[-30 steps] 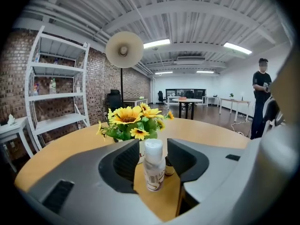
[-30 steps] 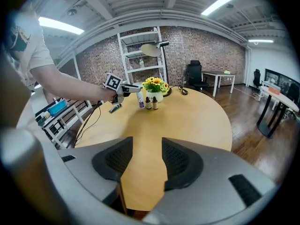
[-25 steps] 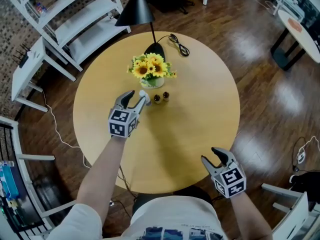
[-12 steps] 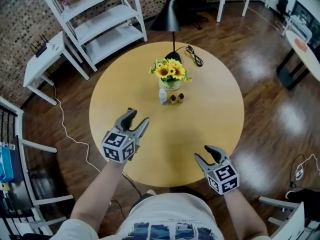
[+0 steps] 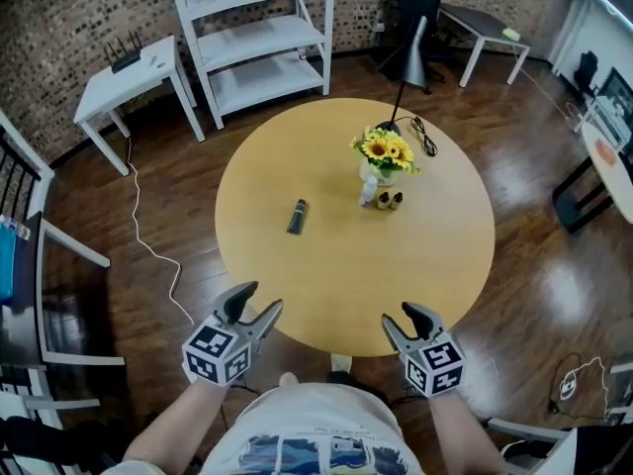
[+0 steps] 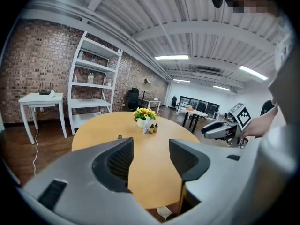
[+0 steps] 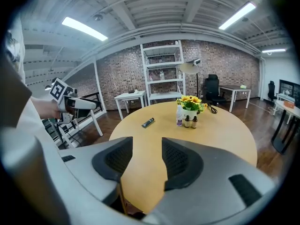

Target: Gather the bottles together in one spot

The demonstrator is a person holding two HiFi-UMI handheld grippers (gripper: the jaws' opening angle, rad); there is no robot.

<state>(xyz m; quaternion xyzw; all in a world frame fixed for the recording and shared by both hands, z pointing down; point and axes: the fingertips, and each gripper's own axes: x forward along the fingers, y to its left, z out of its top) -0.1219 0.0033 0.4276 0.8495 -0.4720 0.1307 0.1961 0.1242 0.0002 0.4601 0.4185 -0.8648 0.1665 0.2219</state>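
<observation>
A white bottle (image 5: 369,190) and two small brown bottles (image 5: 389,201) stand close together in front of the sunflower vase (image 5: 385,156) on the round wooden table (image 5: 415,265). A dark bottle (image 5: 297,216) lies on its side, alone, left of the table's middle. My left gripper (image 5: 259,300) hovers open and empty at the table's near edge. My right gripper (image 5: 399,317) is open and empty too, beside it. The left gripper view has the standing bottles (image 6: 148,126) far ahead and the dark bottle (image 6: 120,137) nearer. In the right gripper view the dark bottle (image 7: 148,122) lies left of the white bottle (image 7: 179,116).
A black lamp (image 5: 413,52) with its cable (image 5: 425,137) stands at the table's far edge behind the vase. White shelves (image 5: 259,38) and a small white table (image 5: 129,77) stand beyond, and a chair (image 5: 40,255) at the left on the wooden floor.
My left gripper has drawn back from the white bottle by the vase to the near table edge. The right gripper pulled back a little too. The dark bottle has come into view.
</observation>
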